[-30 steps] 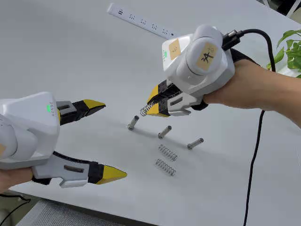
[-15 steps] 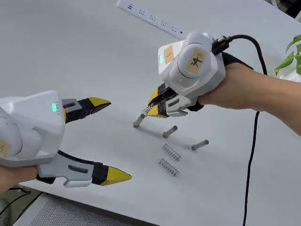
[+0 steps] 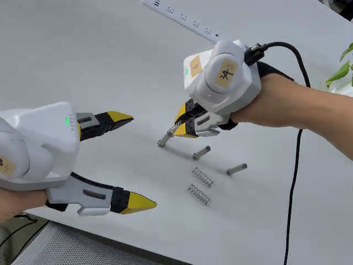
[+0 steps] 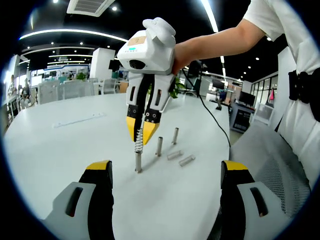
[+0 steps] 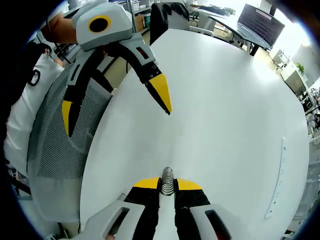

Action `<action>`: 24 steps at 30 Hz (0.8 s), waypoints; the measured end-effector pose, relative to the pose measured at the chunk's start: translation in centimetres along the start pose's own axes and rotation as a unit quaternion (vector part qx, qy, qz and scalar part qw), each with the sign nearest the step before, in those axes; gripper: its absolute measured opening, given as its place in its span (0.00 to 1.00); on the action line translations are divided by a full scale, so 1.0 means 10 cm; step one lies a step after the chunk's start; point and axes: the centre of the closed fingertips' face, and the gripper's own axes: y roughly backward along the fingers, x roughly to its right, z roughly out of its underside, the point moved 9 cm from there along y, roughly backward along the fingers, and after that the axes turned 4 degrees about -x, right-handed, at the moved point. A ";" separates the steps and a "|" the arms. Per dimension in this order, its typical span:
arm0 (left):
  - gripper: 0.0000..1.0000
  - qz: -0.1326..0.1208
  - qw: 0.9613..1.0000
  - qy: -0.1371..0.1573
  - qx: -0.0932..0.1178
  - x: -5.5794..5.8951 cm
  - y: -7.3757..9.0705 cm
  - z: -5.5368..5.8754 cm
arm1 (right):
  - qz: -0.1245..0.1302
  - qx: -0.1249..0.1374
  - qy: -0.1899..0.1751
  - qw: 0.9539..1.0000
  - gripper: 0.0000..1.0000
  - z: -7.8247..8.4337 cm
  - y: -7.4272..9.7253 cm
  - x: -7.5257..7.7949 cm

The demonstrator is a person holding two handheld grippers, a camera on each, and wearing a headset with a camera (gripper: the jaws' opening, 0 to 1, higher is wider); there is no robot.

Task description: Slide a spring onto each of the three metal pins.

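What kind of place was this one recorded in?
Probably an open-plan office: a large white table with a power strip, desks and chairs behind, and a computer screen.

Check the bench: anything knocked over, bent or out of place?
Nothing stands out. In the left gripper view the three pins stand upright, and two springs lie flat beside them. The right gripper holds the third spring at the leftmost pin. The left gripper is open, off to the side.
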 end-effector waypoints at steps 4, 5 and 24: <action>0.88 0.001 1.000 0.001 0.001 0.00 0.00 0.00 | -0.003 -0.002 0.001 1.000 0.07 -0.01 -0.02 -0.01; 0.88 0.001 1.000 0.002 0.001 0.00 0.00 0.01 | -0.003 -0.003 0.002 1.000 0.07 -0.01 -0.02 -0.01; 0.88 -0.001 1.000 0.008 0.001 0.02 -0.02 0.02 | -0.011 -0.018 0.014 1.000 0.07 0.01 -0.14 0.01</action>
